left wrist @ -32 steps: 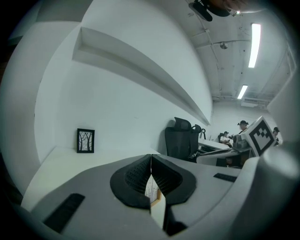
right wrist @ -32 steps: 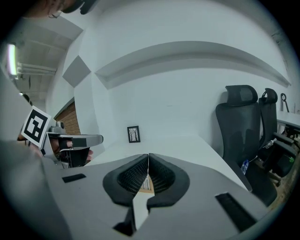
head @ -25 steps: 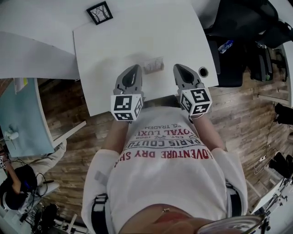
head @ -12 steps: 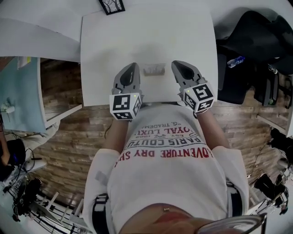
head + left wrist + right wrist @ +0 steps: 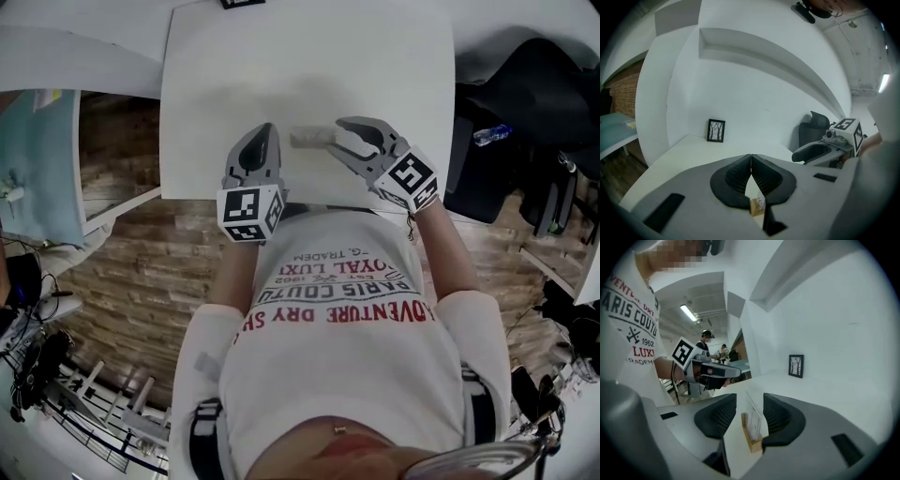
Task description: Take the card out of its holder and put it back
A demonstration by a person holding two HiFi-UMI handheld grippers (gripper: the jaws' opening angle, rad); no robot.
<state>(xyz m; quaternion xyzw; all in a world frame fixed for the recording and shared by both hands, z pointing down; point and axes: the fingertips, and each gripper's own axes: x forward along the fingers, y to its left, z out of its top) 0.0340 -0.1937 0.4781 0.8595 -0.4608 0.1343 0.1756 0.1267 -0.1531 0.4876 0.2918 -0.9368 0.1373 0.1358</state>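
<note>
Card [image 5: 754, 419] stands upright in its wooden holder [image 5: 751, 440] on the white surface [image 5: 281, 66], between the just-opened, wide-apart jaws of the right gripper [image 5: 339, 139]. Just beside the holder, the left gripper [image 5: 751, 161] is closed on nothing.

Table [image 5: 234, 84]: plain white. Left gripper [image 5: 751, 158] and right gripper [image 5: 750, 401]: grey bodies, black ribbed jaws. Marker cubes [image 5: 248, 214]: black squares on white. Card holder [image 5: 751, 440]: pale wood base. Card [image 5: 754, 420]: pale, with fine dark print. Picture frame [image 5: 716, 130]: black, dark trees on white. T-shirt [image 5: 347, 356]: white, red and dark lettering. Floor [image 5: 122, 272]: brown planks.
</note>
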